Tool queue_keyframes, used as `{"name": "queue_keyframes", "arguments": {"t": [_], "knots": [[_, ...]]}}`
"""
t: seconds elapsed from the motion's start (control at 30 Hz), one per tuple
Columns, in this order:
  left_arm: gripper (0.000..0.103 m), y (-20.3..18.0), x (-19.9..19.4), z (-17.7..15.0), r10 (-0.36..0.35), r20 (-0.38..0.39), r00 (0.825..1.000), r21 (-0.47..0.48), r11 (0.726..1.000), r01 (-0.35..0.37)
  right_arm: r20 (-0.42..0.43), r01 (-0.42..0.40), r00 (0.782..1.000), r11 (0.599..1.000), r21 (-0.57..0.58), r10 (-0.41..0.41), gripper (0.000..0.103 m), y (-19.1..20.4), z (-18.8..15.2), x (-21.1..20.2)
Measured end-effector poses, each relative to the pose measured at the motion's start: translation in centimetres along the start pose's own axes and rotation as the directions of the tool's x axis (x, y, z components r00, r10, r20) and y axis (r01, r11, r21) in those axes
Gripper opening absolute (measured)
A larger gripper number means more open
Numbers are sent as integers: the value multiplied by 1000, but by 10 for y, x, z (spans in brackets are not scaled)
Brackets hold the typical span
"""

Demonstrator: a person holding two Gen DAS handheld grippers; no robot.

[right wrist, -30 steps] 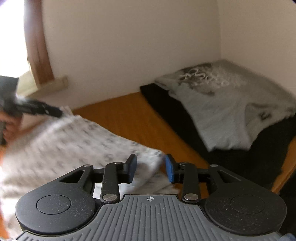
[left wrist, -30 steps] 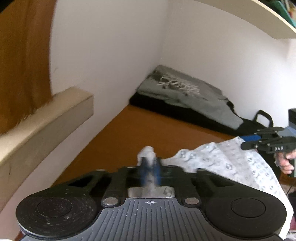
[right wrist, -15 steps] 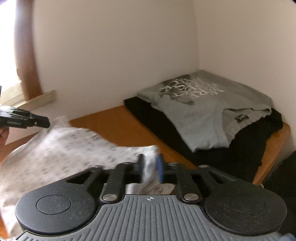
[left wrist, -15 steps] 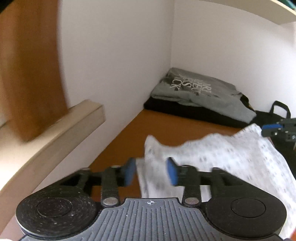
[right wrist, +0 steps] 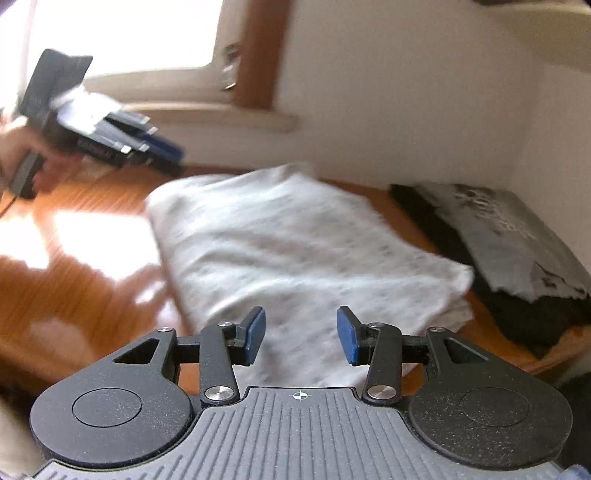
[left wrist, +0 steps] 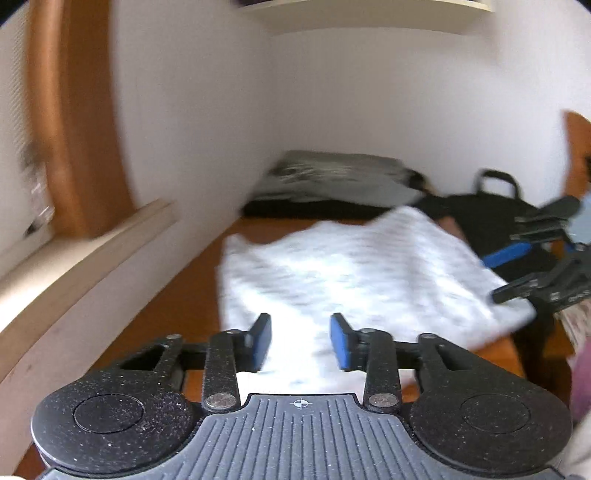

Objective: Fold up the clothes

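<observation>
White walls (left wrist: 332, 92) meet in a corner; a bright window (right wrist: 122, 33) with a wooden frame (left wrist: 85, 129) fills the upper left.

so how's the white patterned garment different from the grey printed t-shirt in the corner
The white patterned garment lies directly on the wooden table, close to the camera; the grey printed t-shirt sits in the far corner on top of a black garment. The white one carries a small all-over pattern, the grey one a single large print. Both lie folded flat.
</observation>
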State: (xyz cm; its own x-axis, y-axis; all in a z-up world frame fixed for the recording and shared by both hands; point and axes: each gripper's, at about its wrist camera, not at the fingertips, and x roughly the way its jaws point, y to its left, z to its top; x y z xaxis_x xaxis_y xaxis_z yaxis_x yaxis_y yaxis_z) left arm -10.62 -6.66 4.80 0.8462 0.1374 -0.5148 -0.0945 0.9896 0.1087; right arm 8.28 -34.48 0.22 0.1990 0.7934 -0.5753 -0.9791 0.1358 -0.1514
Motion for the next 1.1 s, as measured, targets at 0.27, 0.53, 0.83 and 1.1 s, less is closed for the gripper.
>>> {"name": "queue_keyframes", "arguments": {"t": [0.27, 0.53, 0.83, 1.1], "knots": [[42, -66, 8, -11, -32, -41, 999, 241, 970, 41, -31, -10, 999, 999, -50, 8, 44, 29, -3, 2], [67, -100, 20, -32, 40, -68, 997, 436, 900, -7, -60, 3, 998, 996, -93, -8, 44, 36, -9, 14], [56, -107, 33, -48, 177, -44, 983, 566, 815, -121, -58, 10, 998, 988, -155, -19, 43, 39, -7, 13], [15, -104, 41, -57, 229, -32, 973, 611, 775, -162, -72, 3, 997, 972, -234, -21, 37, 39, -11, 14]]}}
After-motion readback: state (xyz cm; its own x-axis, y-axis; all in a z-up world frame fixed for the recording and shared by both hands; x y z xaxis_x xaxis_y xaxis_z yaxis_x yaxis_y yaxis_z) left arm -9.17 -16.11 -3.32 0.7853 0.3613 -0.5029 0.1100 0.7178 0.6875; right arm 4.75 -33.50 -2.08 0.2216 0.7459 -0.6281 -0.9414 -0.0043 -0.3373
